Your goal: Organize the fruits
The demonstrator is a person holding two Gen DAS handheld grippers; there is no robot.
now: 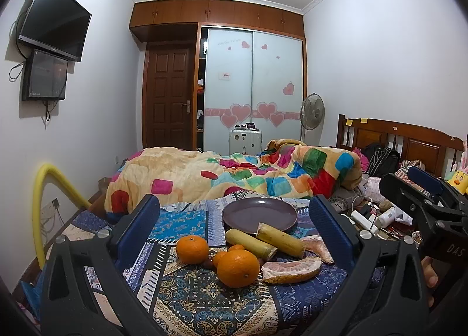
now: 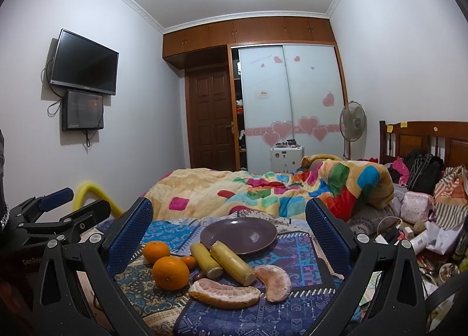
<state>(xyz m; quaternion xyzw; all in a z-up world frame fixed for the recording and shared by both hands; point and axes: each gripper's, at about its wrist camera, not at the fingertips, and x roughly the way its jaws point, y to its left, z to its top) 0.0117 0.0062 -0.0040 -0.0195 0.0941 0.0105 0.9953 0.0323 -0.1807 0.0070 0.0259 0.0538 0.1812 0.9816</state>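
Observation:
An empty purple plate (image 1: 259, 214) (image 2: 238, 235) sits on a patterned cloth. In front of it lie two yellow sugarcane pieces (image 1: 279, 239) (image 2: 232, 263), two big oranges (image 1: 238, 268) (image 2: 170, 273), a small orange (image 1: 219, 257) (image 2: 188, 261) and two peeled pomelo segments (image 1: 291, 270) (image 2: 225, 293). My left gripper (image 1: 234, 236) is open, hovering before the fruit. My right gripper (image 2: 229, 236) is open too, a little right of the left one. Each shows in the other's view, the right gripper (image 1: 424, 198) and the left gripper (image 2: 55, 213).
The patterned cloth (image 1: 204, 301) covers a small table at a bed's foot. A colourful quilt (image 1: 234, 175) lies behind. Clutter of bottles and cables (image 2: 409, 236) lies to the right. A yellow foam tube (image 1: 44, 204) stands at the left.

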